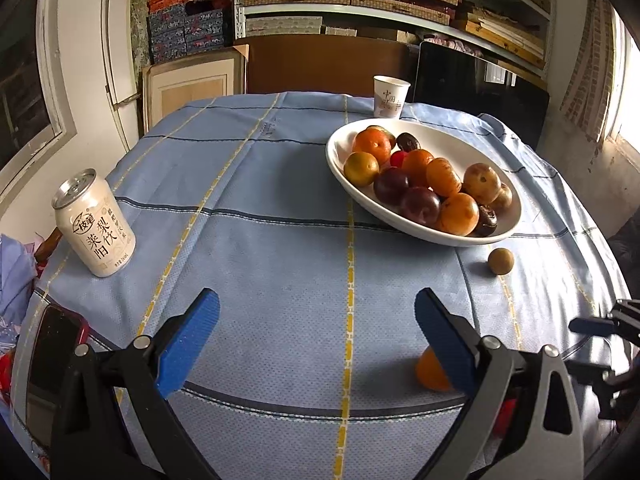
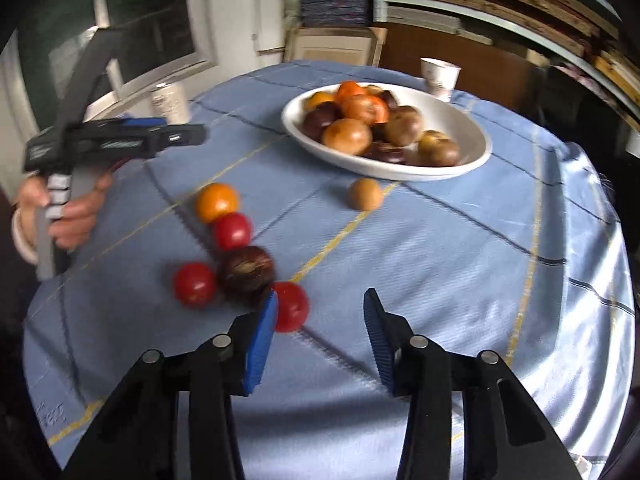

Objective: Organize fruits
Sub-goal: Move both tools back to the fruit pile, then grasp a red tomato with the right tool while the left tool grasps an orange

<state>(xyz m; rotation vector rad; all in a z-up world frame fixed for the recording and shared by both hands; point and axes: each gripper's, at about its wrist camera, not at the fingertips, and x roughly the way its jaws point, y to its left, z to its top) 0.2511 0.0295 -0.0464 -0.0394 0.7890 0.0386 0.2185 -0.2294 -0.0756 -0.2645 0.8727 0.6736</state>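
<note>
A white bowl (image 1: 334, 162) piled with orange, dark purple and brown fruits stands at the back right of the blue cloth. My left gripper (image 1: 318, 300) is open and holds nothing; an orange (image 1: 426, 372) lies partly hidden behind its right finger. A small brown fruit (image 1: 501, 261) rests just in front of the bowl. My right gripper (image 2: 322, 300) is open over bare cloth. A red fruit (image 2: 294, 308) lies just beyond its left fingertip. Further left lie a dark purple fruit (image 2: 248, 274), two more red fruits (image 2: 194, 284) and an orange (image 2: 216, 202).
A drink can (image 1: 94, 224) stands at the left of the table and a paper cup (image 1: 390, 96) behind the bowl. A phone (image 1: 52, 344) lies at the near left edge. A person's hand (image 2: 76, 212) holds the left gripper. Shelves of boxes line the back wall.
</note>
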